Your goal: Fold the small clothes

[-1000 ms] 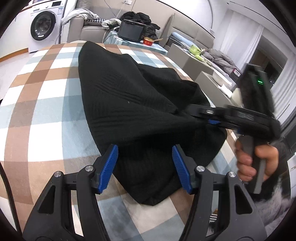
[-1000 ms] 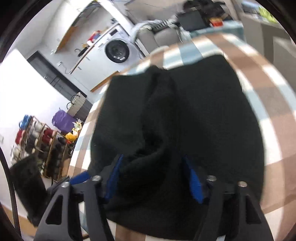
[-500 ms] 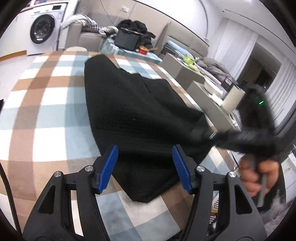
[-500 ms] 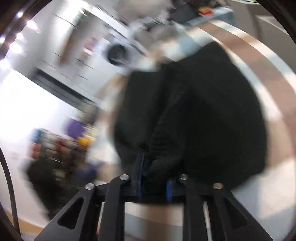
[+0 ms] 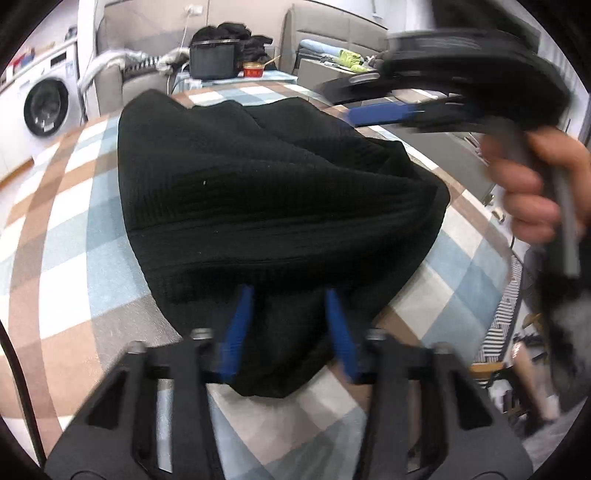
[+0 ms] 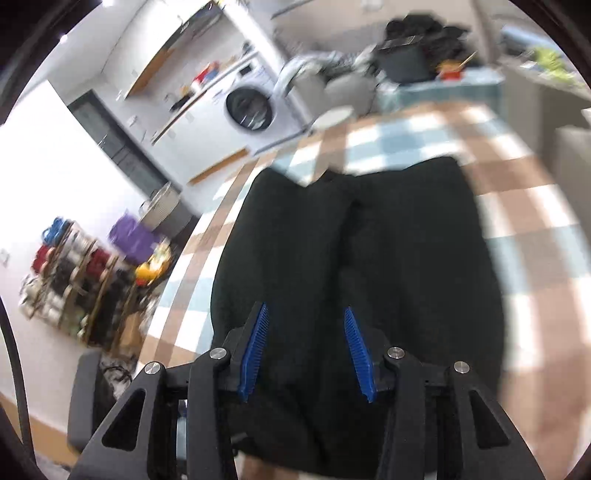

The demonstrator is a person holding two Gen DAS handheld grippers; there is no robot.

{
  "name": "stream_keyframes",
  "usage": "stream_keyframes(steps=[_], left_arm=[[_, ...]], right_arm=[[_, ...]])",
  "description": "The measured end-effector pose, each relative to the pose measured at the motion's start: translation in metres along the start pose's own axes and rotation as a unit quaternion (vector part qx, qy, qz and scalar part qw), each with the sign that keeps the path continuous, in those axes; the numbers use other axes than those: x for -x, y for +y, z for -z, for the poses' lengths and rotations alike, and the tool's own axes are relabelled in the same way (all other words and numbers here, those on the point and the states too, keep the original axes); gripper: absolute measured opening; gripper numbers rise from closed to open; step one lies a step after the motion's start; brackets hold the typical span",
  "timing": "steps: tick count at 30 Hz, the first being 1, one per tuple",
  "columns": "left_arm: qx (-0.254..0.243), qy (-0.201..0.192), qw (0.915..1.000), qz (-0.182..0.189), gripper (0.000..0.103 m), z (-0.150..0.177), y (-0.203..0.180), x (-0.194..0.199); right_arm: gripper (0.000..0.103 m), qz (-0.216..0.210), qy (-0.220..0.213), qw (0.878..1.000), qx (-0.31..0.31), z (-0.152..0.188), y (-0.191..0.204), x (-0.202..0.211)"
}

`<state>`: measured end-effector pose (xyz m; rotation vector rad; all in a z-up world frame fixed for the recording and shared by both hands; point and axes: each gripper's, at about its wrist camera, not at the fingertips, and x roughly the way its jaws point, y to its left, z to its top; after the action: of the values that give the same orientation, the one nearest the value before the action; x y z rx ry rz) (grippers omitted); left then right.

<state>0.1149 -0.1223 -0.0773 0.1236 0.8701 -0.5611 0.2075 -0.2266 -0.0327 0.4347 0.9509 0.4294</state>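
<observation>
1. Centrally, a black knit garment (image 5: pixel 266 192) lies in a folded heap on the bench (image 5: pixel 62 236), which is covered in a brown, blue and white check cloth; its near end hangs close to the bench's front edge.
2. From the left wrist view, the left gripper (image 5: pixel 290 325) sits low at the garment's near end; its blue pads (image 5: pixel 236 328) stand apart, with dark cloth bulging between them; whether the pads press the cloth cannot be told.
3. At the upper right of that view, the right gripper (image 5: pixel 376 112) is raised above the garment's far right side, blurred, gripped by a hand (image 5: pixel 532 184); no cloth shows on it there.
4. From the right wrist view, the right gripper (image 6: pixel 308 350) has its blue pads (image 6: pixel 255 347) spread apart over the garment (image 6: pixel 369 258), holding nothing.
5. Beyond the bench stand a washing machine (image 6: pixel 255 109), a grey sofa (image 5: pixel 332 29) and a black box (image 5: pixel 212 61); a shoe rack (image 6: pixel 66 291) sits at the left.
</observation>
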Motion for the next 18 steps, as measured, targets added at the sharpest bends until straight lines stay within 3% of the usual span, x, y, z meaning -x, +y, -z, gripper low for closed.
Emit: stream_keyframes(steps=[2, 3, 5, 7, 11, 14, 18], left_arm=[[0.026, -0.002, 0.9995, 0.020, 0.002, 0.002, 0.007, 0.004], [0.034, -0.006, 0.9991, 0.025, 0.002, 0.002, 0.011, 0.007], [0.038, -0.016, 0.9986, 0.032, 0.001, 0.004, 0.015, 0.015], [0.046, -0.024, 0.9973, 0.051, 0.000, 0.007, 0.020, 0.026], [0.064, -0.043, 0.9938, 0.080, 0.000, 0.014, 0.037, 0.050], [0.058, -0.049, 0.9936, 0.084, 0.000, 0.021, 0.046, 0.061], [0.058, -0.036, 0.9941, 0.085, 0.000, 0.029, 0.049, 0.059]], right_arm=[[0.041, -0.004, 0.047, 0.999, -0.009, -0.007, -0.007, -0.040], [0.037, -0.005, 0.059, 0.998, -0.004, -0.003, -0.008, -0.049], [0.012, -0.007, 0.079, 0.997, -0.007, -0.007, -0.012, -0.066], [0.009, -0.027, 0.080, 0.996, 0.014, -0.012, -0.007, -0.067], [0.008, -0.036, 0.016, 0.997, 0.063, -0.033, 0.015, -0.029], [0.008, -0.005, -0.016, 0.997, 0.070, -0.045, 0.014, -0.016], [0.009, 0.046, -0.010, 0.997, 0.059, -0.048, -0.001, -0.038]])
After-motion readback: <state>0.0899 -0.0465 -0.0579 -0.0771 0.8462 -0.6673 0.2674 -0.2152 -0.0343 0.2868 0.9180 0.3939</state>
